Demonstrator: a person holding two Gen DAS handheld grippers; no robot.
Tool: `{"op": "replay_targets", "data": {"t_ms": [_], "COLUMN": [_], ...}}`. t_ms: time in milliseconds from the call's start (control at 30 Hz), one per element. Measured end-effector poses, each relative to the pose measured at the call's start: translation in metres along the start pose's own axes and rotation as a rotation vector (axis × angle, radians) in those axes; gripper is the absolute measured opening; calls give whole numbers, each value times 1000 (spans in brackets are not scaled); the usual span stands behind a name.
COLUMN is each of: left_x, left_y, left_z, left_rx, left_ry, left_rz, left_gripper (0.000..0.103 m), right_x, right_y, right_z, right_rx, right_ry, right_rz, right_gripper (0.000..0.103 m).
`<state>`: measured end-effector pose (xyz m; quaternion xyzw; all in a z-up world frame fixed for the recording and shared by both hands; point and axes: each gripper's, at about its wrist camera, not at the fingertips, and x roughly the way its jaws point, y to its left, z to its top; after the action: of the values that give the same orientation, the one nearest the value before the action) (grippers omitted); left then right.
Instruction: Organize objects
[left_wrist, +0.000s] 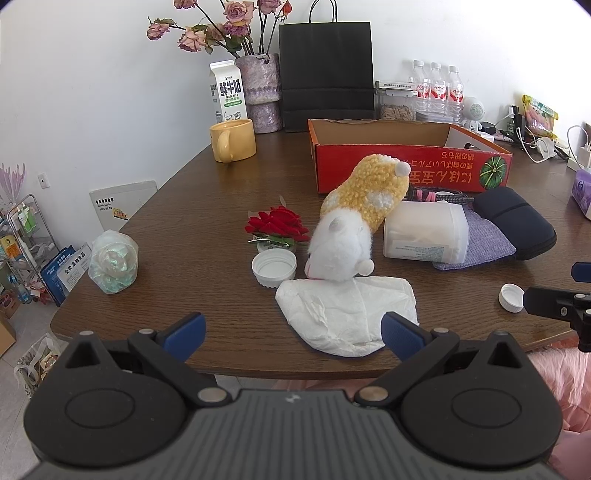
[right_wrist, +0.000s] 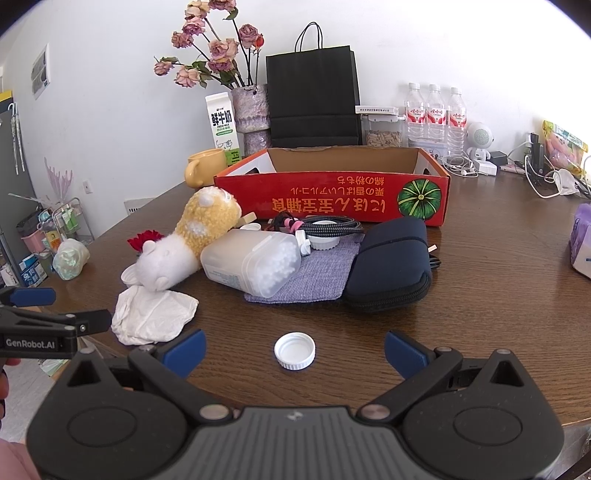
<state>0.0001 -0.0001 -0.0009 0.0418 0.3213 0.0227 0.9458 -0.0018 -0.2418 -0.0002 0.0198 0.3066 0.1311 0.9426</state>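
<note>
On tissue (left_wrist: 347, 314): fluffy yellow-and-white plush (left_wrist: 360, 221), tilted.

Purple tissue pack (right_wrist: 581, 243) cut off

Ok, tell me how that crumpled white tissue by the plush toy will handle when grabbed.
The white tissue looks thin and creased, so it is probably floppy and very light. The plush toy rests its head on one edge, so pulling may drag or tear it.
</note>
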Motion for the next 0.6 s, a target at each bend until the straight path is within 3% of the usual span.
{"op": "replay_targets", "data": {"t_ms": [600], "left_x": [4], "left_y": [7], "left_z": [-4], "left_rx": [-17], "left_ry": [15], "left_rz": [16], "left_gripper": [103], "right_x": [1], "right_y": [2], "right_z": [0], "right_rx": [-4], "right_ry": [15], "right_rz": [11], "right_gripper": [103]}}
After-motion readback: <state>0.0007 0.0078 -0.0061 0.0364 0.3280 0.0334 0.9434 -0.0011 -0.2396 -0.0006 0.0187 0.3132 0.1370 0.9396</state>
